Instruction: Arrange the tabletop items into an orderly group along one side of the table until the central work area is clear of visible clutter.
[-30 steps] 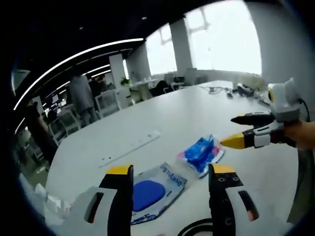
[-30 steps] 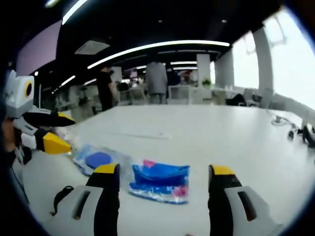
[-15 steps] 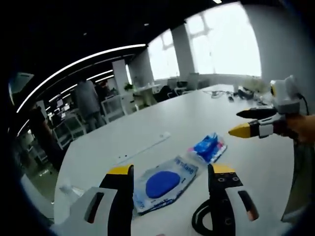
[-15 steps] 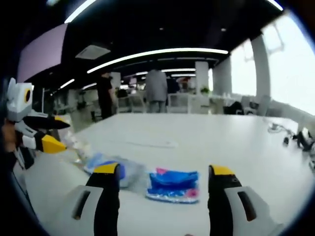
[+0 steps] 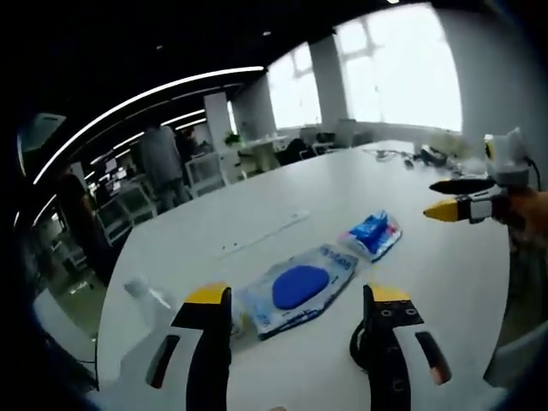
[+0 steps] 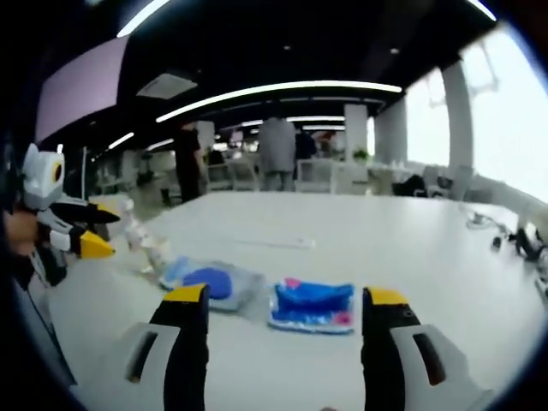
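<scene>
On the white table (image 5: 282, 205) lies a clear packet with a blue oval pad (image 5: 298, 283) and, beyond it, a smaller blue and pink packet (image 5: 372, 233). My left gripper (image 5: 298, 300) hangs open just short of the pad packet. A black coiled cable (image 5: 360, 347) lies by its right jaw. The right gripper (image 5: 458, 197) shows at the right edge, held by a hand. In the right gripper view, my right gripper (image 6: 282, 301) is open above the table, with the blue and pink packet (image 6: 313, 304) and the pad packet (image 6: 210, 282) ahead. The left gripper (image 6: 73, 227) is at the left.
A clear plastic bottle (image 5: 150, 295) lies near the table's left edge, the same bottle (image 6: 145, 240) showing beside the pad packet. A long white strip (image 5: 265, 233) lies mid-table. Cables and small devices (image 5: 411, 156) sit at the far end. People and chairs (image 6: 274, 154) stand beyond the table.
Both grippers have drawn back from the packets, so more table shows. The bottle and the black cable have come into sight. The packets have not moved. Both grippers stay open.
</scene>
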A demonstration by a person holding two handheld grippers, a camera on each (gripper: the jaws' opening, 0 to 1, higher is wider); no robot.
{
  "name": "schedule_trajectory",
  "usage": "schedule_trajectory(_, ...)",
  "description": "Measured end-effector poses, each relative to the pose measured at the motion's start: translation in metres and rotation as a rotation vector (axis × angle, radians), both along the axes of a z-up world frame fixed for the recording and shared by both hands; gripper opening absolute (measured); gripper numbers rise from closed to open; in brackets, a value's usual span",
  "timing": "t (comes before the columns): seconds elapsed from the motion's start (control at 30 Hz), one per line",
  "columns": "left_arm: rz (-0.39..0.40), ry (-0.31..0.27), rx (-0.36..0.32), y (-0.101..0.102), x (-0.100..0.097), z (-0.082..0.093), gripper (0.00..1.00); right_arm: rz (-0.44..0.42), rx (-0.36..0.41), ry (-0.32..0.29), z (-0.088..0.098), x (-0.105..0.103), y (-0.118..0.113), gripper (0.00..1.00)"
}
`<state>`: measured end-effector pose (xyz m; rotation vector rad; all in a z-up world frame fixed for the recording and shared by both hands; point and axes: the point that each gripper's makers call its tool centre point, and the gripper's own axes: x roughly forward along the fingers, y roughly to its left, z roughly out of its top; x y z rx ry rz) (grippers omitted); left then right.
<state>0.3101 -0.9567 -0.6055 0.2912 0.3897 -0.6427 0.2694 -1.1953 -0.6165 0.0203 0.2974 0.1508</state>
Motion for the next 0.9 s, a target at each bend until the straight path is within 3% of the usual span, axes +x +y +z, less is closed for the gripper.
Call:
schedule_trajectory(0.5,-0.014,0.025,0.016,-0.003,-0.004,-0.013,0.6,-0.04,0.043,0.015,-0.005,-0.009,-0.006,0.69)
schedule_trajectory(0.7,0.009,0.046,0.012,0.003,-0.005,-0.023,0.61,-0.018,0.067,0.028,-0.013,-0.008,0.011,0.68)
schedule_trajectory(0.9,0.035,0.098,0.012,0.007,-0.011,-0.045,0.61,0.032,0.08,0.079,-0.031,-0.011,0.035,0.66)
